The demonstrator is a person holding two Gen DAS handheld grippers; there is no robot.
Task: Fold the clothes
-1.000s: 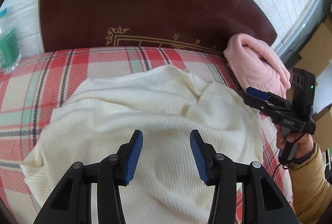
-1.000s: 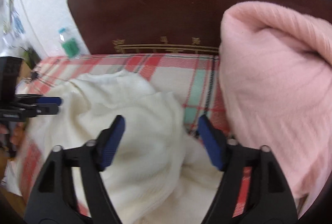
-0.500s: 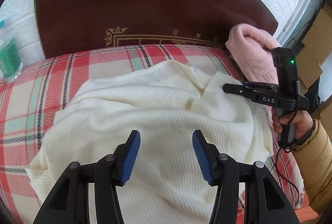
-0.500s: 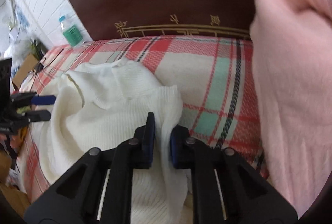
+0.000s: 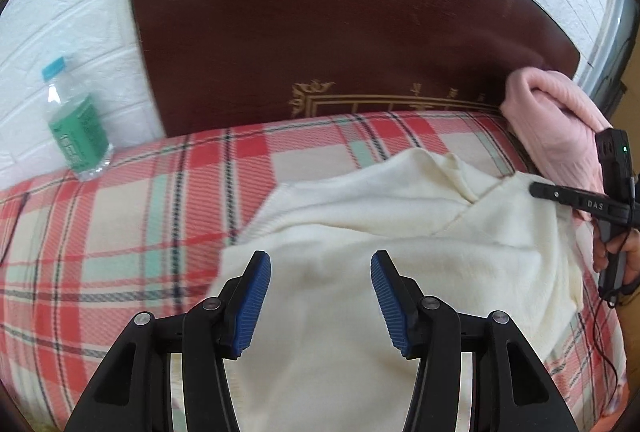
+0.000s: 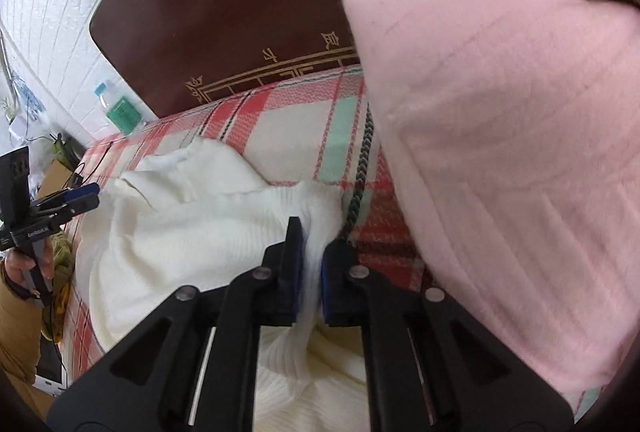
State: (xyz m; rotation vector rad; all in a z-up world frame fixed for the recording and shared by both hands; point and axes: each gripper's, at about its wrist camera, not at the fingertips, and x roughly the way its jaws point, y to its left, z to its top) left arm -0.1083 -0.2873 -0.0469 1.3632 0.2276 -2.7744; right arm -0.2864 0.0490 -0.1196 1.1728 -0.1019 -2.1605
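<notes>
The cream knitted sweater (image 5: 360,232) lies spread on the bed's plaid cover (image 5: 120,224), its collar end toward the dark wooden headboard (image 5: 320,32).

The right tool (image 6: 311,268) comes in from the sweater's side nearest the folded pink garment (image 6: 500,152), pointing steeply downward and toward the headboard. Its two blue pads are pressed together on a ridge of the sweater's ribbed knit, which bunches up white between them. In the left wrist view this tool shows side-on at the sweater's far edge, just below the pink garment, with a hand (image 5: 622,256) wrapped round its grip and a tan sleeve behind.

The left tool (image 5: 320,300) hangs above the sweater's lower body, tilted down toward the cloth. Its jaws are opening, the blue ribbed pads (image 5: 252,308) spread apart with only the sweater's surface seen through the gap; nothing is pinched. From the right wrist view it appears at the sweater's opposite edge, held level by a hand (image 6: 24,264) low on the grip.

A plastic bottle (image 5: 76,124) with a green label stands beside the headboard, against the white brick wall (image 5: 60,12), well apart from the sweater.
</notes>
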